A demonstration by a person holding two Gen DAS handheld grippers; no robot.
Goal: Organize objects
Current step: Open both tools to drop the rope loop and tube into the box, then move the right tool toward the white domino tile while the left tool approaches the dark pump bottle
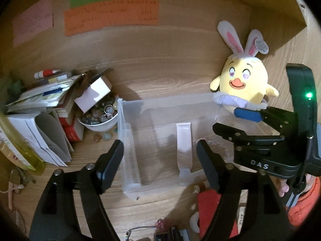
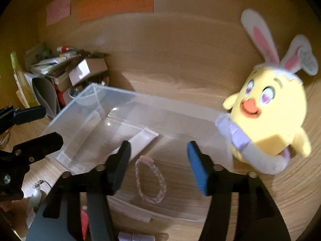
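A clear plastic bin (image 1: pixel 128 140) stands on the wooden desk. On its floor lie a white tube (image 1: pixel 184 144) and a pastel braided bracelet (image 2: pixel 150 180). My left gripper (image 1: pixel 159 143) hangs open over the bin with nothing between its fingers. My right gripper (image 2: pixel 158 146), with one blue pad, is open just above the bracelet and holds nothing. From the left wrist view the right gripper (image 1: pixel 226 119) shows at the bin's right rim, in front of a yellow plush chick (image 1: pixel 240 80) with rabbit ears. The left gripper (image 2: pixel 53 124) shows at the left edge of the right wrist view.
Left of the bin are piled books and papers (image 1: pixel 40 104), a small cardboard box (image 1: pixel 94 92) and a white bowl of glass stones (image 1: pixel 98 120). Coloured paper notes (image 1: pixel 110 14) hang on the back wall. A red object (image 1: pixel 208 200) and small trinkets lie near the front edge.
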